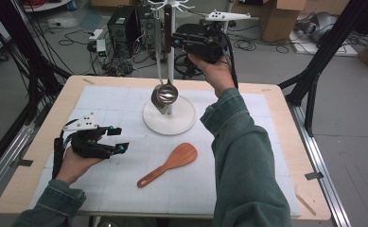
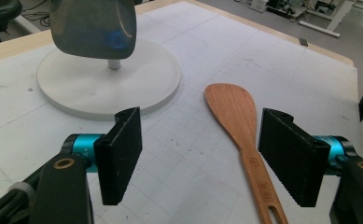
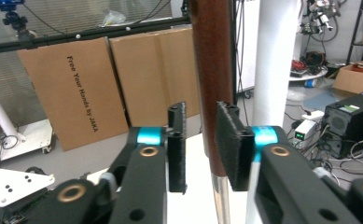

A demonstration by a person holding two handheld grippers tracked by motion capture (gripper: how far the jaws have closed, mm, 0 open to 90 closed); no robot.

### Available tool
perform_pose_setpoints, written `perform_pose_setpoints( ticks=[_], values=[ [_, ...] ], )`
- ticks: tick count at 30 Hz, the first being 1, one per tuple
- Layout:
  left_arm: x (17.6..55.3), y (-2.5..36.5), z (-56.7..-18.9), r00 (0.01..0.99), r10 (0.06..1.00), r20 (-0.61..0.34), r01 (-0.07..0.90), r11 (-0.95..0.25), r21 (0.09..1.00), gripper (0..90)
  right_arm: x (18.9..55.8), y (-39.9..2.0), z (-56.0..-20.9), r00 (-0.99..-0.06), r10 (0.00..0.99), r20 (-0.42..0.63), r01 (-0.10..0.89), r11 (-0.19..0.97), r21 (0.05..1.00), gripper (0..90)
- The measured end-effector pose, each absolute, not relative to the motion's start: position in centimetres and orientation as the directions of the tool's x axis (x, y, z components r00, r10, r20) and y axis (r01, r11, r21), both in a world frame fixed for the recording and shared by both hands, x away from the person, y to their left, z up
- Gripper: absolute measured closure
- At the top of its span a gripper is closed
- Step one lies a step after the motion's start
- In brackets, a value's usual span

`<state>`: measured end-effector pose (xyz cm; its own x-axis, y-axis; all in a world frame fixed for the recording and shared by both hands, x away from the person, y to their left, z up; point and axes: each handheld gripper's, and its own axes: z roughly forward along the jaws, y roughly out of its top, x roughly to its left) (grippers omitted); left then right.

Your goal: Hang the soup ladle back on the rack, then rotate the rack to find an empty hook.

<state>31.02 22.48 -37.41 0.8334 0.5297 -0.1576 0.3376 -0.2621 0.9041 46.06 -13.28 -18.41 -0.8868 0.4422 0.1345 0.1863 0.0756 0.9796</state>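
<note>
A: The fingers (image 3: 177, 144) of the right gripper (image 1: 173, 40) stand either side of the ladle's (image 1: 167, 93) dark wooden handle, up beside the white rack pole (image 1: 170, 61).

B: Gripping it?

A: Hard to say. The handle sits close against one pad, with a slim gap at the other; it may be only partly pinched, so I'd call it loosely bracketed rather than clamped.

B: And the ladle itself?

A: It hangs along the pole, its steel bowl just above the round white base (image 1: 169, 121), beside a second hanging utensil.

B: The other hand?

A: The left gripper (image 2: 200, 149) is low, well to the pole's left, jaws wide apart with nothing between them. The wooden spatula (image 1: 168, 163) lies flat on the mat just in front of the base.
</note>
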Motion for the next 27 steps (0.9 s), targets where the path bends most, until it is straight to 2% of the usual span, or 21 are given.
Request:
perform_pose_setpoints(
  ticks=[6,27],
  values=[
    [31.0,22.5,-37.4,0.832,0.531,-0.159,0.339,-0.26,0.904,30.9,45.8,-13.6,-18.1,-0.896,0.426,0.128,0.176,0.075,0.982,89.6],
    [30.9,22.5,-37.3,0.835,0.527,-0.158,0.336,-0.262,0.905,31.0,45.7,-13.9,-15.4,-0.903,0.419,0.099,0.135,0.058,0.989,89.9]
  ],
)
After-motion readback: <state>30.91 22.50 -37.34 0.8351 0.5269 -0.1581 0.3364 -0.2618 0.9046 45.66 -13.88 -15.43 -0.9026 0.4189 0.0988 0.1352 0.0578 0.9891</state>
